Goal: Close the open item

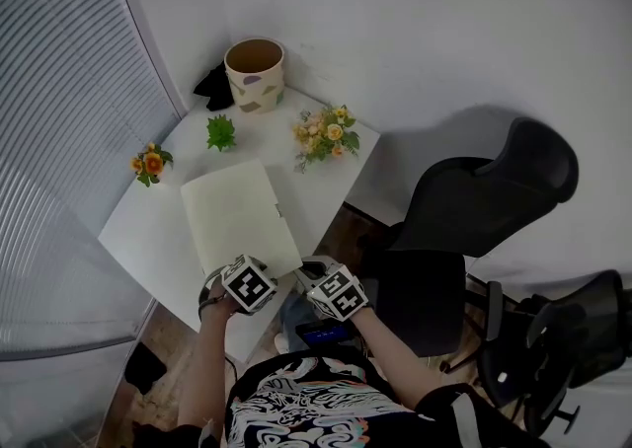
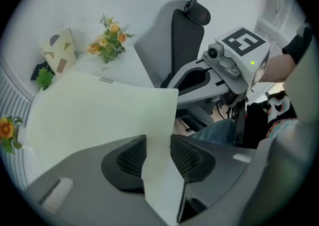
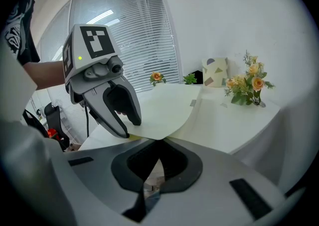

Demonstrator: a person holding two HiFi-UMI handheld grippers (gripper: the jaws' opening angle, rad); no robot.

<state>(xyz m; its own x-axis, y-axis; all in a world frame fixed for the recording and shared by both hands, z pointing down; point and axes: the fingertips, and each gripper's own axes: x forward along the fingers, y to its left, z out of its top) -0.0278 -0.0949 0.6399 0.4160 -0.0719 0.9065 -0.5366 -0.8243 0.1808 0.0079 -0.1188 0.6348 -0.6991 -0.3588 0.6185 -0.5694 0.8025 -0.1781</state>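
Lying on the white square table (image 1: 148, 229), the pale cream flat folder (image 1: 237, 214) has its near edge at the table's front, where both tools meet it. The left gripper (image 2: 157, 158) is clamped on the folder's cover, and the cream sheet runs up between its two dark ribbed pads (image 2: 130, 159). The right gripper (image 3: 159, 143) has its jaws drawn together on the cover's near corner, which curves up off the table to end at their tips. Behind the folder stand a speckled beige pot (image 1: 255, 73), a bunch of orange and yellow flowers (image 1: 324, 135), a small green plant (image 1: 220, 131) and a small orange flower (image 1: 150, 162). A black office chair (image 1: 474, 209) stands beside the table.
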